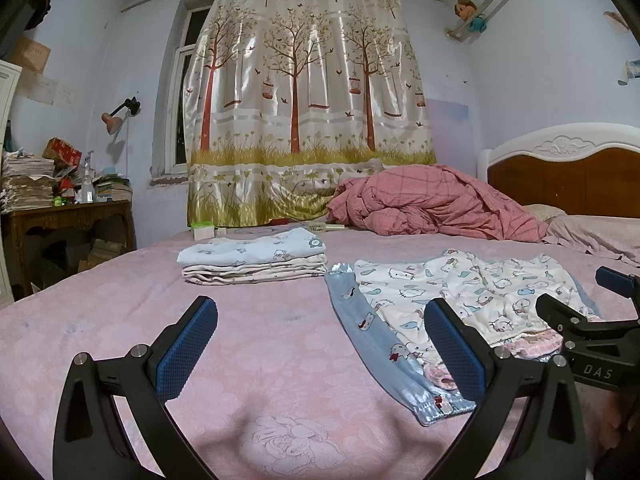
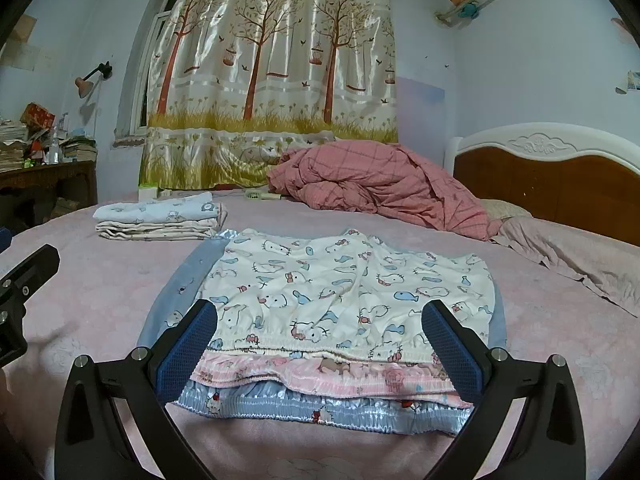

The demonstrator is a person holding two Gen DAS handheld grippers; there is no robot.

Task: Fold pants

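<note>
A pile of unfolded pants lies flat on the pink bed (image 2: pixel 100 288): white cartoon-print pants (image 2: pixel 340 280) on top, pink pants (image 2: pixel 320 374) under them, blue satin pants (image 2: pixel 320 408) at the bottom. In the left wrist view the white pants (image 1: pixel 460 284) and a blue leg (image 1: pixel 384 348) lie to the right. A folded stack of clothes (image 1: pixel 252 258) sits further back; it also shows in the right wrist view (image 2: pixel 160 220). My right gripper (image 2: pixel 320 344) is open, just above the waistbands. My left gripper (image 1: pixel 320 336) is open and empty over bare bed, left of the pile.
A crumpled pink checked quilt (image 2: pixel 380 184) lies at the back of the bed by the wooden headboard (image 2: pixel 560 188). A small fan (image 2: pixel 260 196) and green box (image 2: pixel 148 190) sit near the far edge. A cluttered desk (image 1: pixel 68 216) stands left.
</note>
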